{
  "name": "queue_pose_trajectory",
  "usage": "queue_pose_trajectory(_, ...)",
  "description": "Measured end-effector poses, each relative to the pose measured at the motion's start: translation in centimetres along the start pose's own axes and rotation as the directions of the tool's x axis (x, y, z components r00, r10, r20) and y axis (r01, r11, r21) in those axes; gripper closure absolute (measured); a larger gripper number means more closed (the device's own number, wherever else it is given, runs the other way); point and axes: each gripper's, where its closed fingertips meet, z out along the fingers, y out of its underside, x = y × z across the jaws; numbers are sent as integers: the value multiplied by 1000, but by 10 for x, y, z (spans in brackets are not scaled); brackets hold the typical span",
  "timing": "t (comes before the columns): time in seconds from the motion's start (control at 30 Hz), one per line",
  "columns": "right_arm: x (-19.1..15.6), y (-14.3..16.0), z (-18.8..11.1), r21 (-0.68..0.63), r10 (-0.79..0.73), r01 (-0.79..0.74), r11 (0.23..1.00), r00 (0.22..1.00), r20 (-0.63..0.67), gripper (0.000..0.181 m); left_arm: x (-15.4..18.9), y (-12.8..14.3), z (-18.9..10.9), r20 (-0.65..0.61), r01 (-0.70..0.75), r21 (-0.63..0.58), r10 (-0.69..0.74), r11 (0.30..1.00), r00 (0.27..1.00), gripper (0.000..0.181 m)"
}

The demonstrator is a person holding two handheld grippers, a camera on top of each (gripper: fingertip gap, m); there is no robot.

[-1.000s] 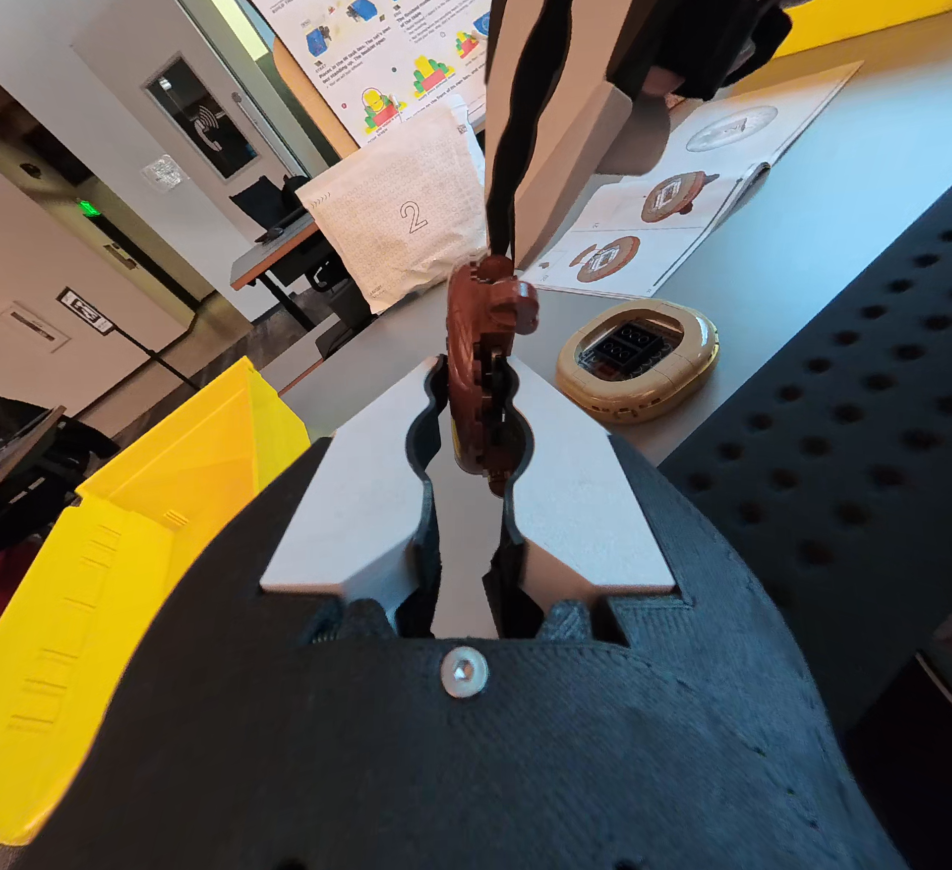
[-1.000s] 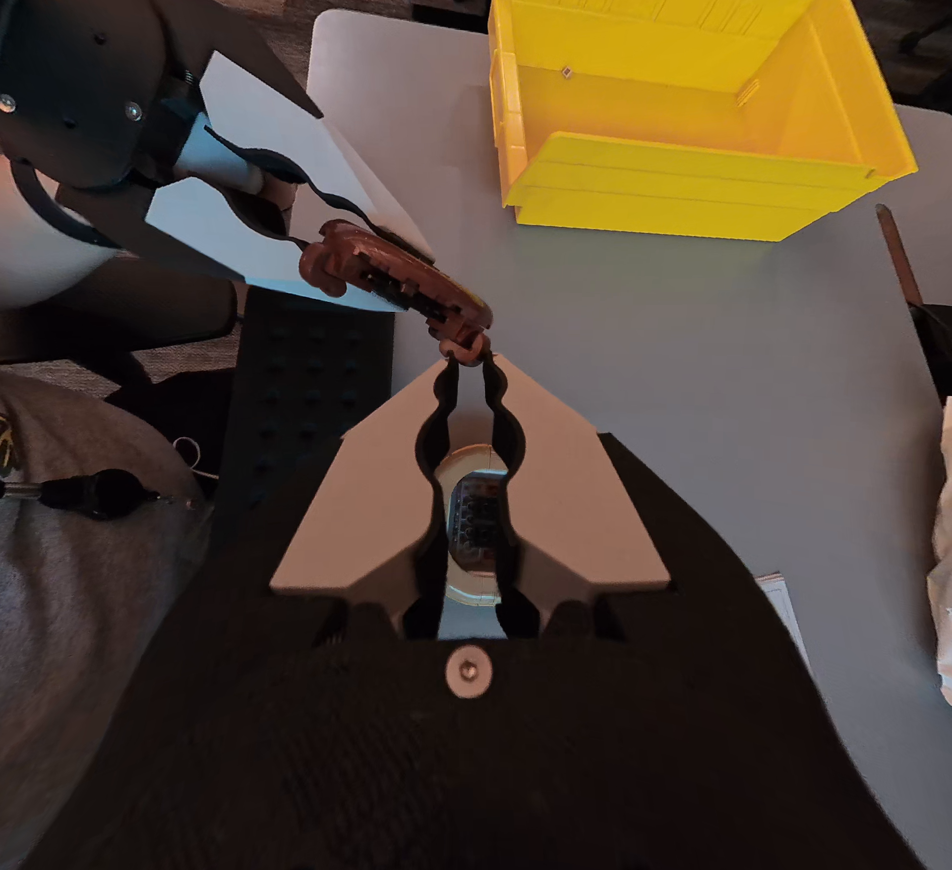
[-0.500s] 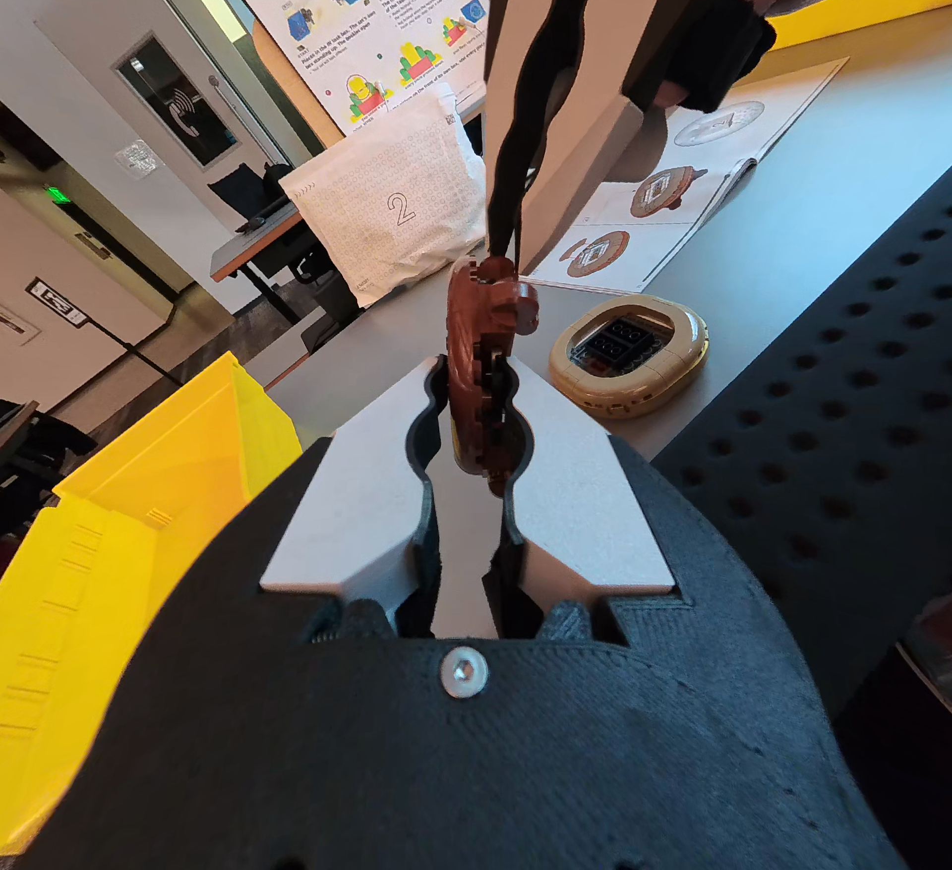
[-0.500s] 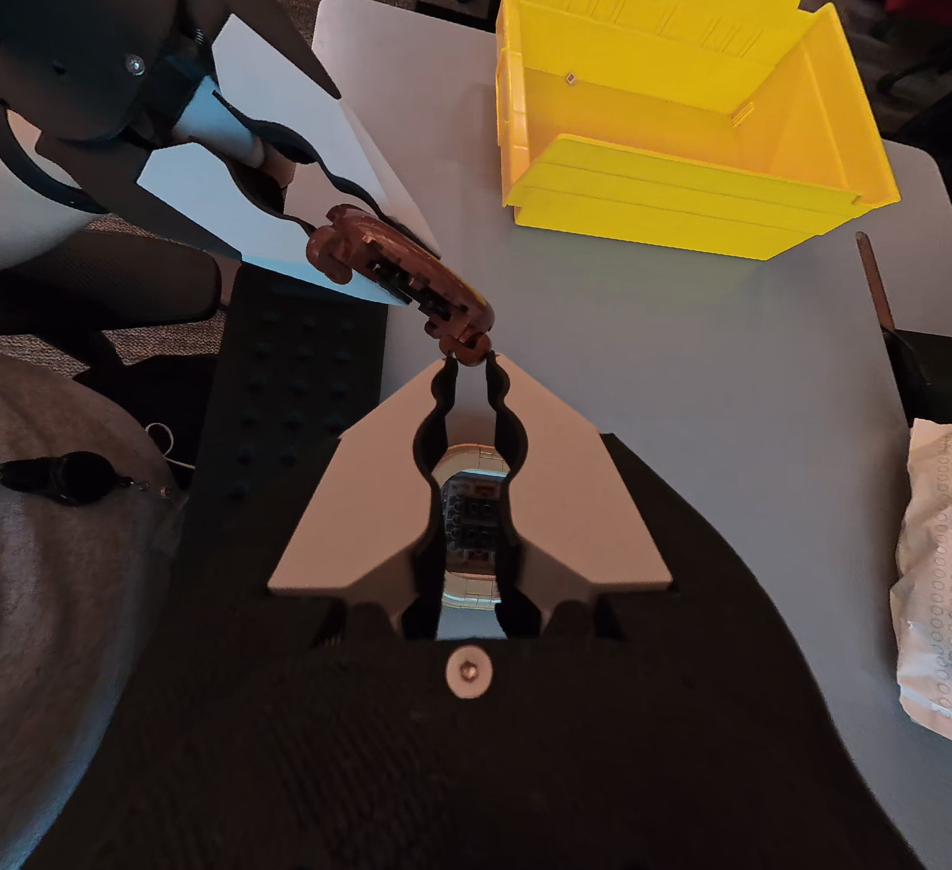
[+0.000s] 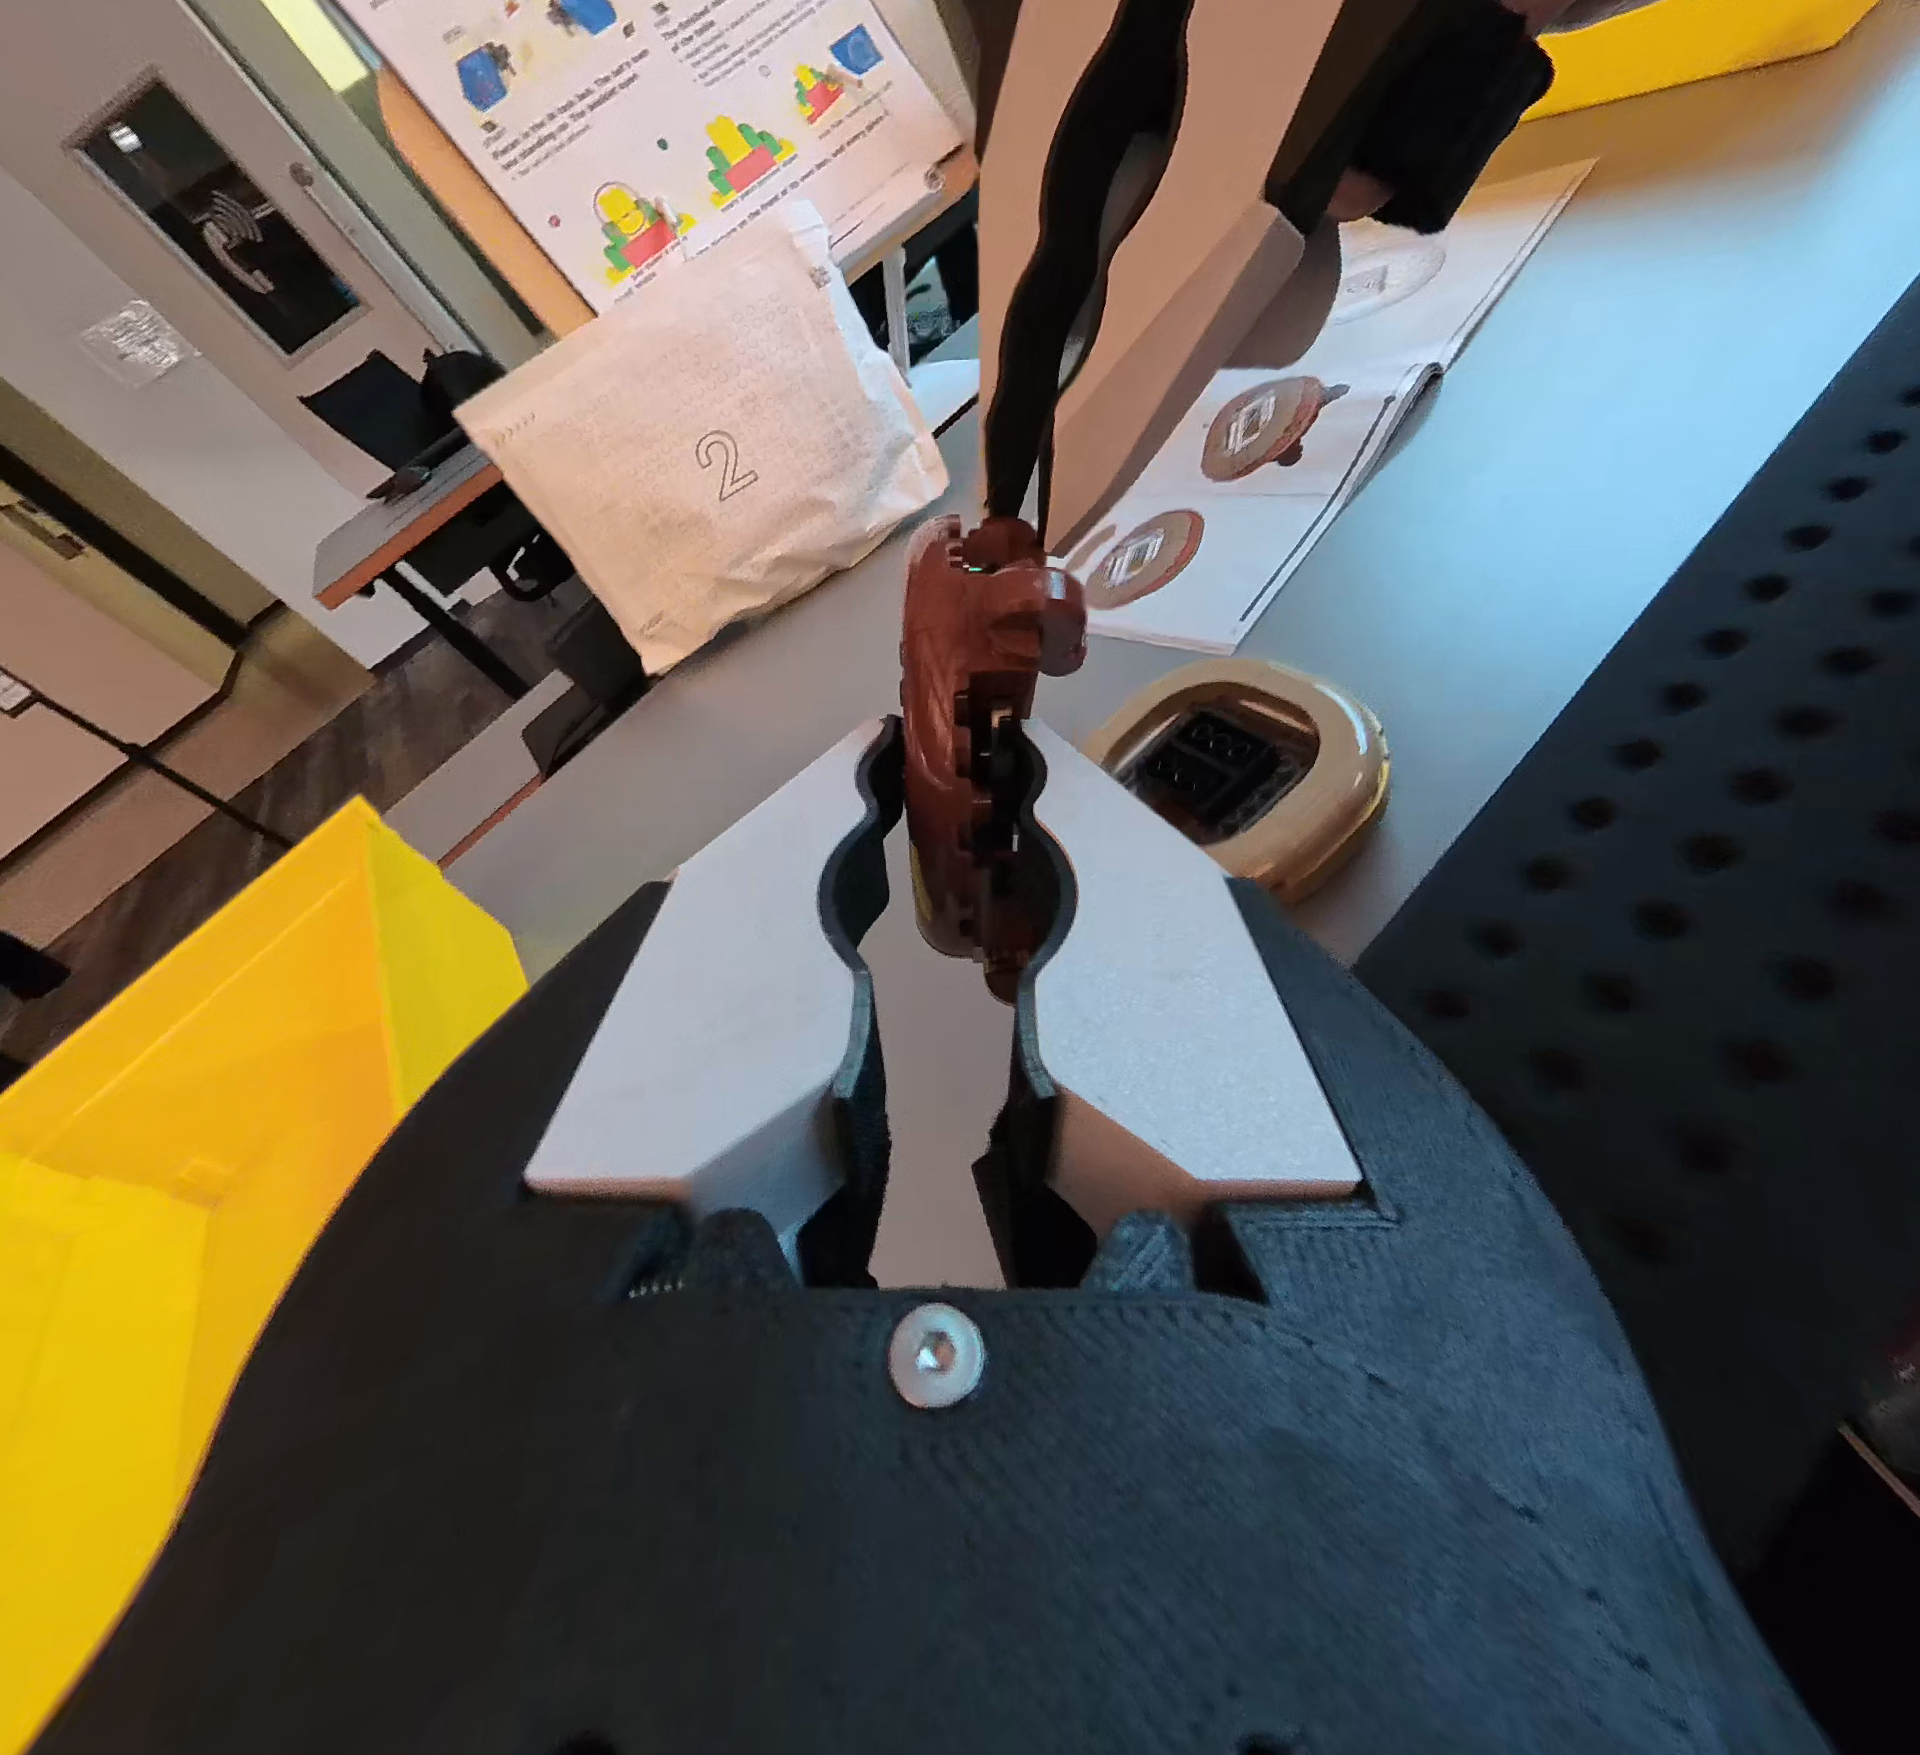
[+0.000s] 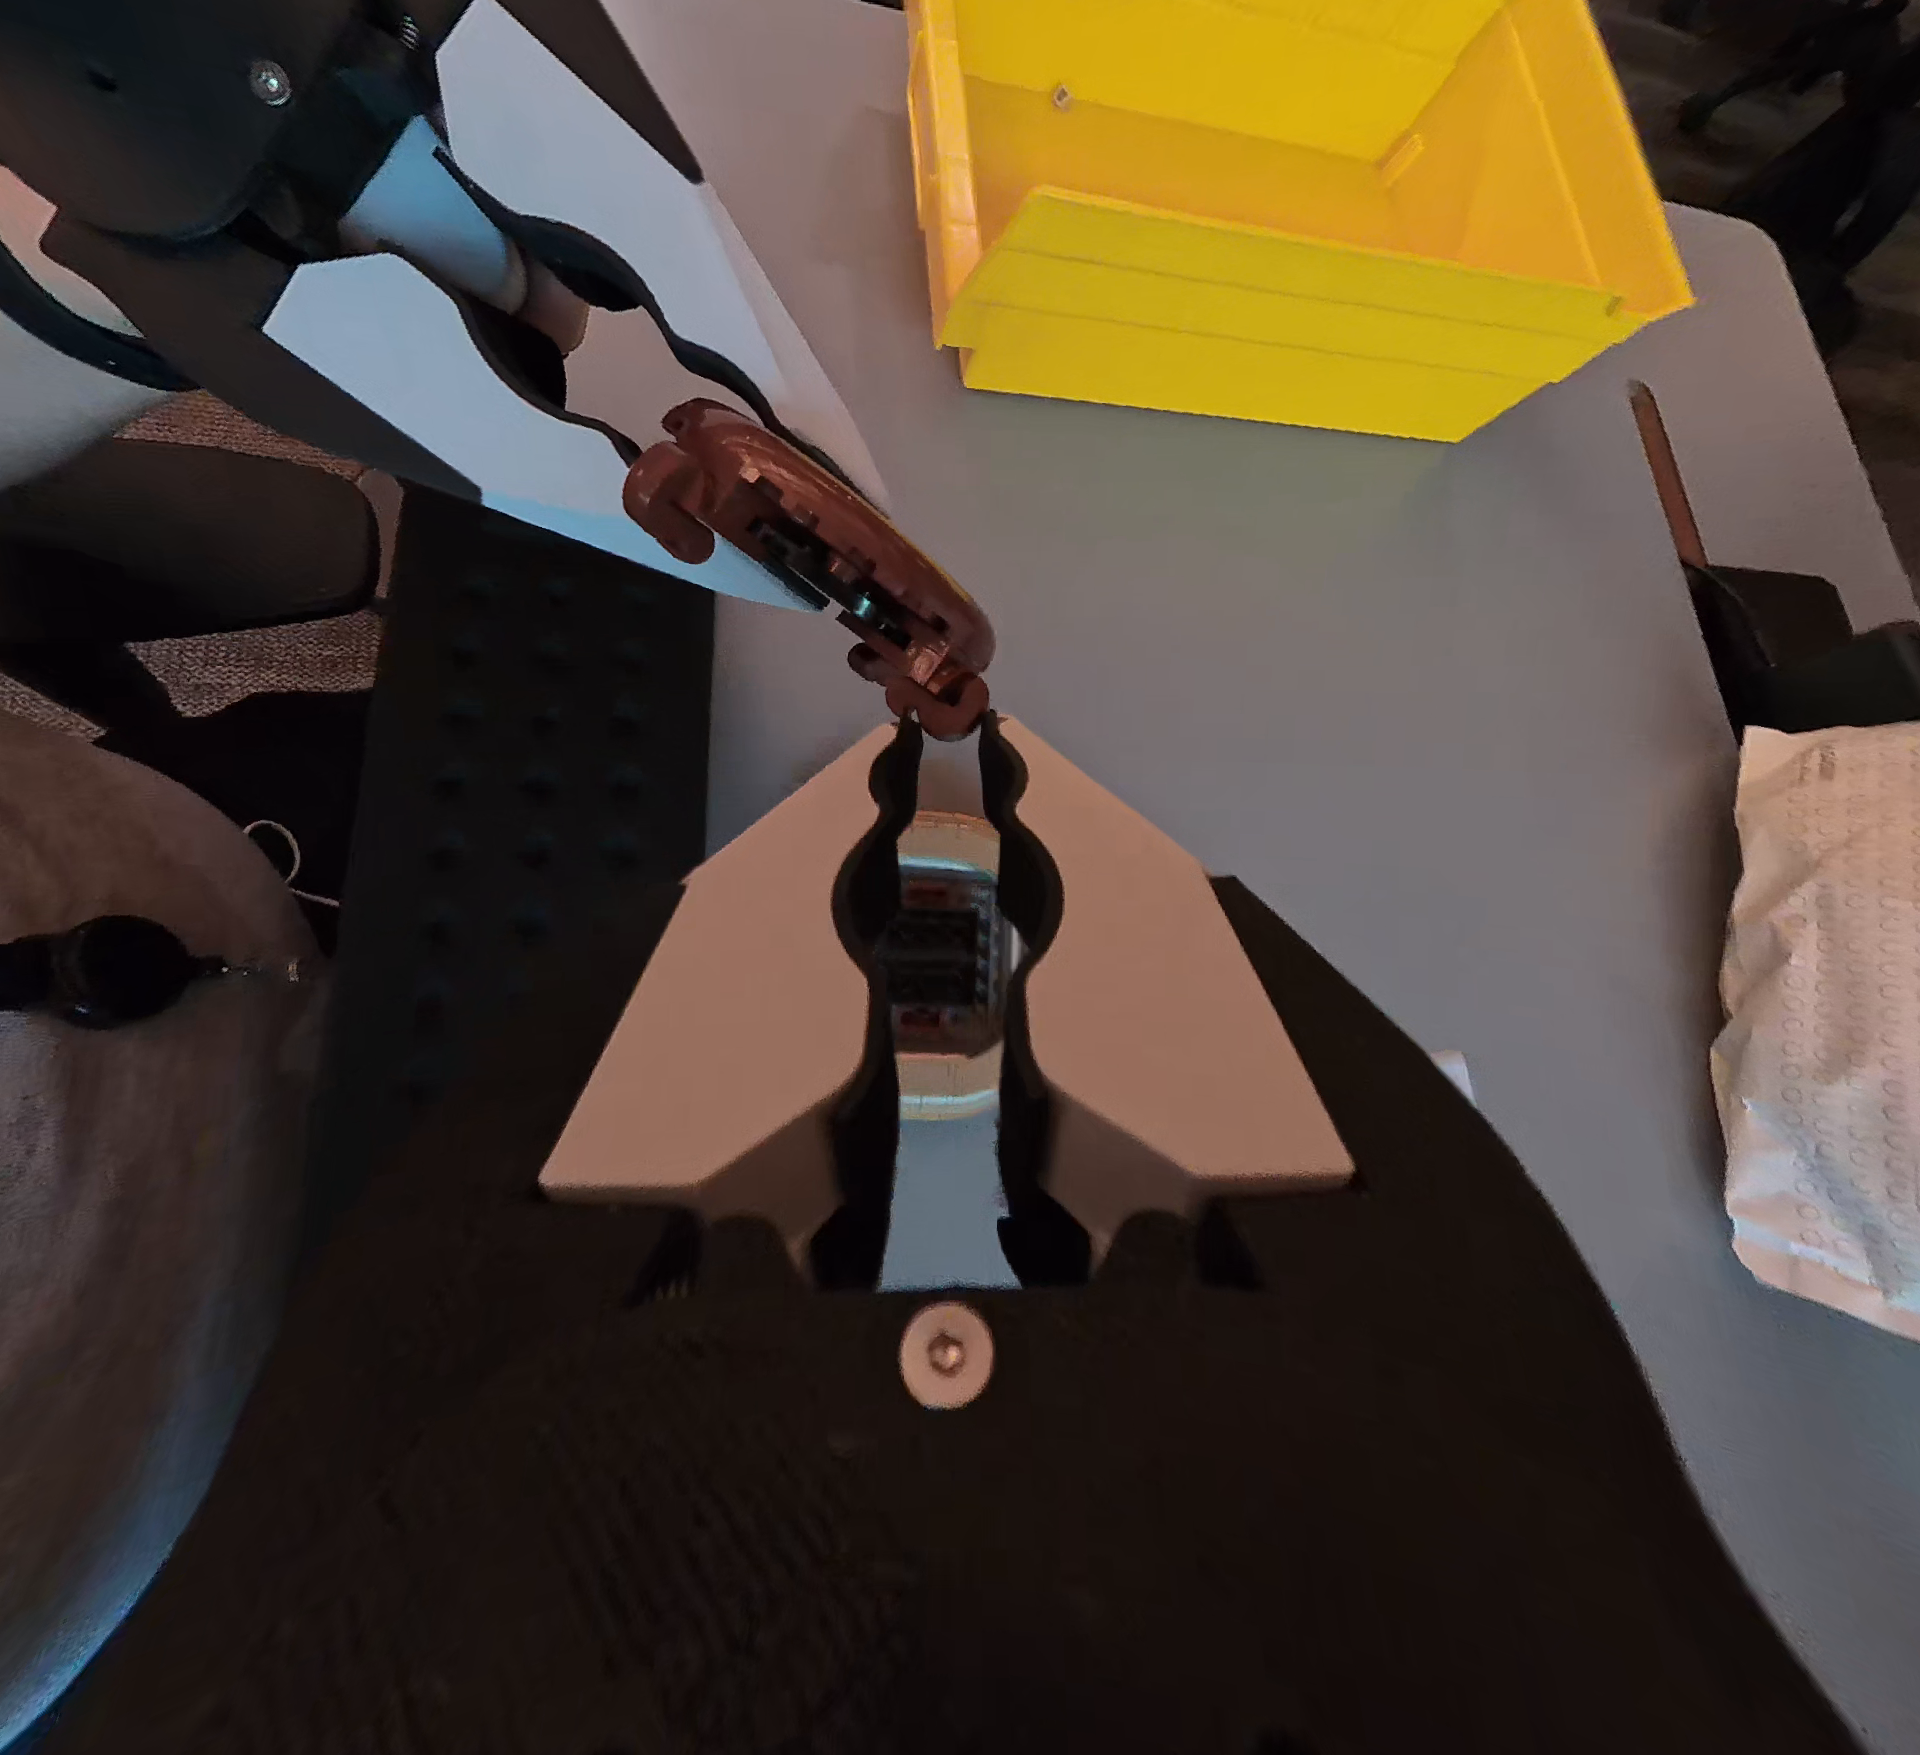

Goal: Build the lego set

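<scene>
**A:** ok so where's the build at? All I can make out is the reddish-brown rounded lego assembly (image 5: 971,749) up in the air.

**B:** Yep, it's off the surface, held edge-on between both claws. The left claw (image 5: 961,760) is clamped narrow on its lower half, one flat face against each finger. You can see black bricks inside through the open edge.

**A:** And the right claw?

**B:** The right claw (image 6: 948,718) is pinched nearly closed on a small brown knob at the far end of that assembly (image 6: 831,552). Only the very tips are gripping. In the left wrist view it comes down from the top of frame onto the upper edge.

**A:** What's under them?

**B:** A tan oval lego ring with black bricks in its middle (image 5: 1252,770) is lying flat on the grey surface (image 6: 1299,666), right below the claws. In the right wrist view you only get a peek of it through the gap between the fingers (image 6: 940,957).

**A:** Other stuff around?

**B:** Open instruction booklet (image 5: 1320,448) behind the ring, white numbered paper bag (image 5: 707,458) standing near it, a yellow plastic bin (image 6: 1268,178) farther back on the surface, and a black perforated mat (image 5: 1704,822) along the near edge. There's also a printed poster (image 5: 644,43) propped behind the bag.
</scene>
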Motion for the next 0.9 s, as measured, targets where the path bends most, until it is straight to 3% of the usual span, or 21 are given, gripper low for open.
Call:
queue_pose_trajectory(0.63,92,64,-113,-64,118,-125,990,988,-101,171,23,-93,127,-173,-34,57,43,998,984,164)
queue_pose_trajectory(0.9,121,71,-161,-57,100,-111,992,979,-180,171,26,-137,161,-195,-39,109,60,993,979,164)
